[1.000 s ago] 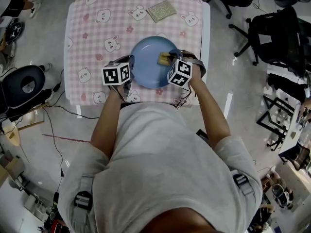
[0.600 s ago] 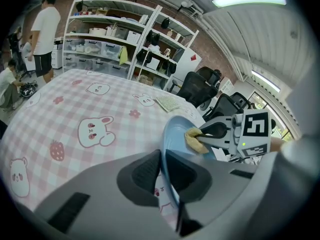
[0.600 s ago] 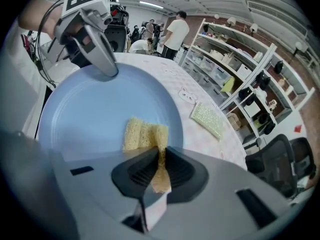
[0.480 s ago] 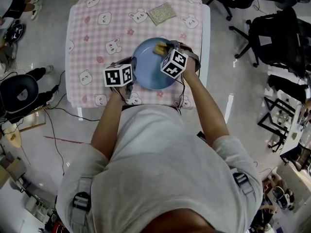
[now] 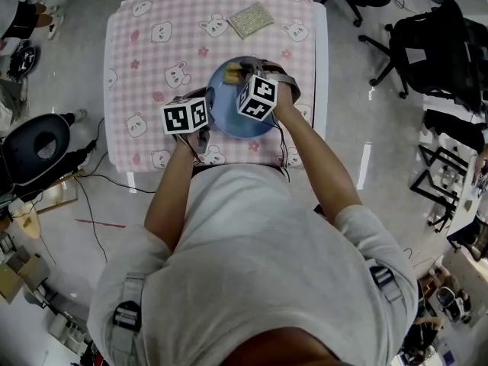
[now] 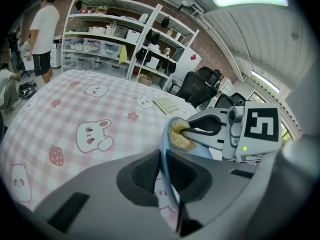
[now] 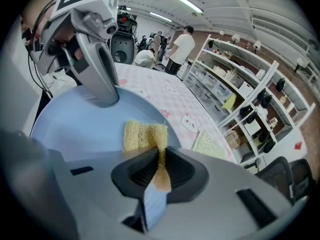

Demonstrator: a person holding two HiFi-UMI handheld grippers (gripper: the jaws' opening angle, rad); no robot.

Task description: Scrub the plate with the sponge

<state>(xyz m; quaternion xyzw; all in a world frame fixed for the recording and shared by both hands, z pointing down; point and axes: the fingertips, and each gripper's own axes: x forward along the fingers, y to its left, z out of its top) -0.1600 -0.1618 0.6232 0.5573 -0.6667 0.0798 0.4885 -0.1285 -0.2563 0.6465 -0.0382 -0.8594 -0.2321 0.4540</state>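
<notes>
A pale blue plate [image 5: 223, 101] lies on the near half of the pink checked table [image 5: 152, 44]. My left gripper [image 5: 204, 130] grips its near left rim; the rim [image 6: 170, 194] runs edge-on between the jaws, which have just been opening a little and still touch it. My right gripper [image 5: 244, 72] is shut on a yellow sponge [image 5: 235, 72] at the plate's far side. In the right gripper view the sponge [image 7: 144, 134] sticks out past the jaws onto the plate [image 7: 70, 129], close to the left gripper [image 7: 107, 96]. The left gripper view shows the sponge [image 6: 181, 136] against the plate's face.
A greenish scouring pad [image 5: 253, 17] lies at the table's far edge, also seen as the pad [image 7: 210, 146]. Office chairs [image 5: 427, 44] stand right of the table, a black round device [image 5: 38, 139] left on the floor. Shelves [image 6: 115, 34] and a standing person [image 6: 42, 29] are beyond.
My right gripper has carried the sponge across the plate from the middle right to the far left part. The left gripper and the plate have stayed put.
</notes>
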